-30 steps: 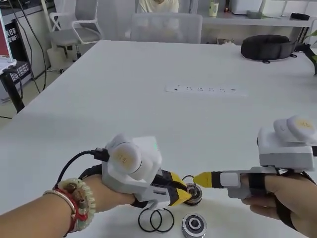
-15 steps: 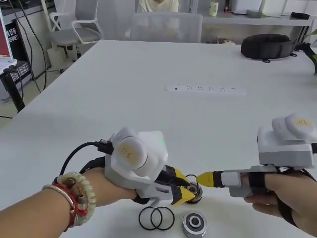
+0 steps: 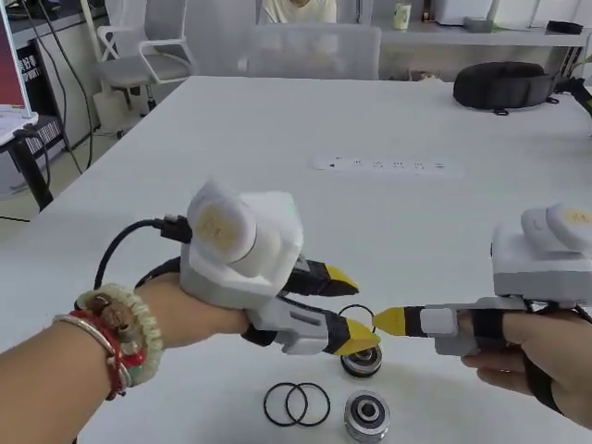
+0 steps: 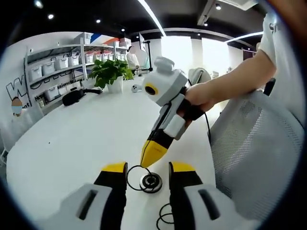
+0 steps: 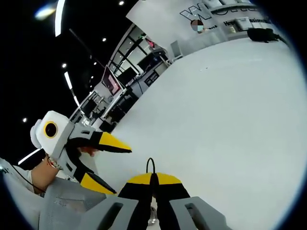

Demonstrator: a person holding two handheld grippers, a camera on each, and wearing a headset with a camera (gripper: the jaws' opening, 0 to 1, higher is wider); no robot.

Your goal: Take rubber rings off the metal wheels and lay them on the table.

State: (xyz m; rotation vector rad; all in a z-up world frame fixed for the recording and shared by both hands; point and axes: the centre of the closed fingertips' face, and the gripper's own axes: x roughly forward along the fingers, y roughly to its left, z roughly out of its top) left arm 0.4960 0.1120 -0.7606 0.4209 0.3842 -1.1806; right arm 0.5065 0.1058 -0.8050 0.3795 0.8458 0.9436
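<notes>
Right gripper (image 3: 388, 321) jaws pinched together on rubber ring (image 3: 356, 315); left gripper (image 3: 352, 307) jaws spread wide, holding nothing, above metal wheel (image 3: 361, 362).

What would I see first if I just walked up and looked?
You'd first see two yellow-tipped grippers meeting low in the head view. The right gripper is shut on a thin black rubber ring, and the left gripper hangs open over a metal wheel on the white table. Nearer to you lie two loose rings beside a second wheel.
</notes>
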